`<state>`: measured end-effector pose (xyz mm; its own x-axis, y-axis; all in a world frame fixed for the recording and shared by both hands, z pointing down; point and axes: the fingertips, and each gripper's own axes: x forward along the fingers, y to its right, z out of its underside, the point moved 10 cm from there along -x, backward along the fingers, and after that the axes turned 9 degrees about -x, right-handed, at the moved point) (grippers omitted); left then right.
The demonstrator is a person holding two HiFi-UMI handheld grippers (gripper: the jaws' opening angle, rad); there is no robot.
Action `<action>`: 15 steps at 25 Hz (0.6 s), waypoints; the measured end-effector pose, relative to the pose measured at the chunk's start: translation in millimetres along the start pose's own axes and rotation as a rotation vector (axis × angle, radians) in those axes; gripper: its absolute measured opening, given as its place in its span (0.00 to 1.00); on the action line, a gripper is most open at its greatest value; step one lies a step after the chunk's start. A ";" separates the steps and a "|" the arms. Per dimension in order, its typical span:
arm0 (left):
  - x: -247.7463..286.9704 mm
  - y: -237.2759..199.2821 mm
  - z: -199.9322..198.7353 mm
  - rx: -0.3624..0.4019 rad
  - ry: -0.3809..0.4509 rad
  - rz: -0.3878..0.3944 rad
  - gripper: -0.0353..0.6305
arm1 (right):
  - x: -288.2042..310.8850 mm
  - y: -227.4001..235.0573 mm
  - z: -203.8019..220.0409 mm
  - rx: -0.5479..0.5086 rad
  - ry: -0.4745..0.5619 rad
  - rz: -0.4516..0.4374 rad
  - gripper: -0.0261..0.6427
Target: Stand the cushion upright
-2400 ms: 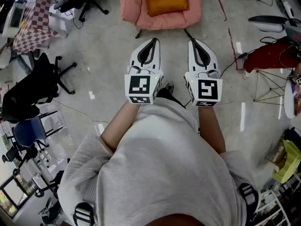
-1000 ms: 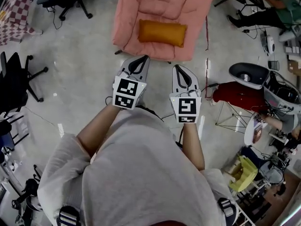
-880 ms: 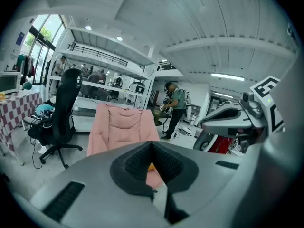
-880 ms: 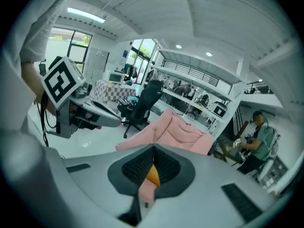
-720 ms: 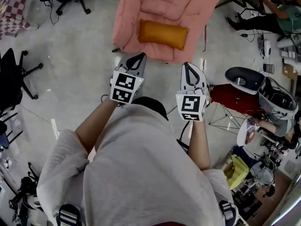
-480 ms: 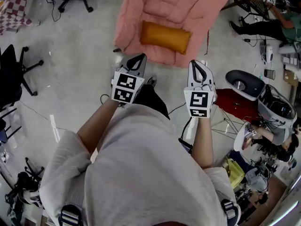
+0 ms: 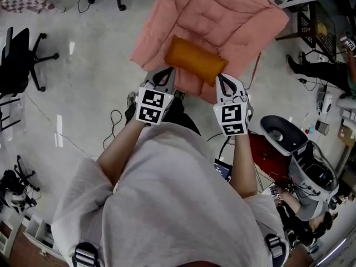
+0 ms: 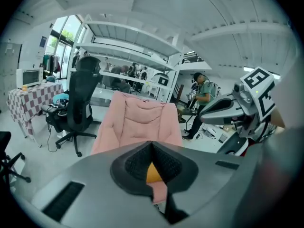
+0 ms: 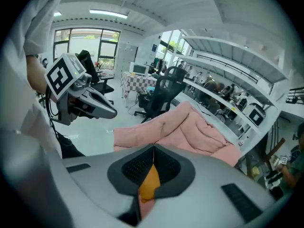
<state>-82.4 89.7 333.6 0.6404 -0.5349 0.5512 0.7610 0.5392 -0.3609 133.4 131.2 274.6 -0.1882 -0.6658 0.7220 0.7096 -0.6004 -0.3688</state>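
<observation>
Head view shows the orange cushion lying flat on the pink armchair, with left gripper and right gripper near it (approach step); each gripper view shows closed, empty jaws, which must open next.

Cushion: orange, oblong, plump, rounded corners, smooth fabric. Lies flat on seat of pink armchair, not upright. Long axis runs across seat, skewed in head view, left end farther up picture than right. Sits toward seat's front edge, away from backrest. In both gripper views, only small orange sliver shows.
</observation>
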 end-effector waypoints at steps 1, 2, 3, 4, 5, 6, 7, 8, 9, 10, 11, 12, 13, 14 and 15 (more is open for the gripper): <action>8.8 9.5 -0.2 -0.009 -0.002 -0.010 0.07 | 5.4 8.3 5.0 -0.030 0.001 -0.039 0.05; 18.5 17.0 -0.3 -0.023 -0.007 -0.021 0.07 | 11.1 16.0 10.9 -0.053 0.000 -0.074 0.05; 28.4 22.1 -0.1 -0.043 -0.014 -0.034 0.07 | 17.2 22.3 17.5 -0.068 -0.002 -0.108 0.05; 37.6 25.4 0.5 -0.069 -0.021 -0.046 0.07 | 23.7 26.9 24.4 -0.078 -0.007 -0.142 0.05; 45.3 27.5 1.8 -0.098 -0.027 -0.056 0.07 | 30.4 29.4 31.3 -0.085 -0.016 -0.179 0.05; 51.7 28.7 3.9 -0.126 -0.033 -0.065 0.07 | 37.4 30.1 38.1 -0.094 -0.026 -0.216 0.05; 57.2 29.1 6.9 -0.154 -0.040 -0.072 0.07 | 44.7 29.7 44.5 -0.102 -0.037 -0.250 0.05; 62.4 28.5 10.6 -0.179 -0.051 -0.077 0.07 | 52.1 28.7 50.4 -0.111 -0.046 -0.278 0.05; 67.4 26.8 14.8 -0.200 -0.064 -0.081 0.07 | 59.3 27.9 56.0 -0.116 -0.053 -0.300 0.05; 72.4 24.2 19.3 -0.217 -0.080 -0.084 0.07 | 66.4 27.3 61.2 -0.116 -0.061 -0.318 0.05; 77.6 20.6 24.4 -0.232 -0.098 -0.089 0.07 | 73.5 27.0 66.2 -0.112 -0.069 -0.332 0.05; 83.0 16.0 30.5 -0.247 -0.117 -0.094 0.07 | 81.3 26.5 70.8 -0.107 -0.079 -0.345 0.05; 89.1 10.6 37.8 -0.265 -0.136 -0.097 0.07 | 90.1 25.5 75.1 -0.104 -0.090 -0.358 0.05; 96.0 4.8 46.6 -0.287 -0.154 -0.098 0.07 | 100.5 23.8 79.7 -0.106 -0.103 -0.371 0.05; 104.1 -1.7 56.6 -0.311 -0.169 -0.095 0.07 | 112.9 21.3 84.4 -0.112 -0.116 -0.384 0.05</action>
<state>-23.0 69.9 434.2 0.5587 -0.4439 0.7006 0.8282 0.2545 -0.4993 184.7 80.7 397.6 -0.3429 -0.3336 0.8781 0.5233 -0.8442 -0.1164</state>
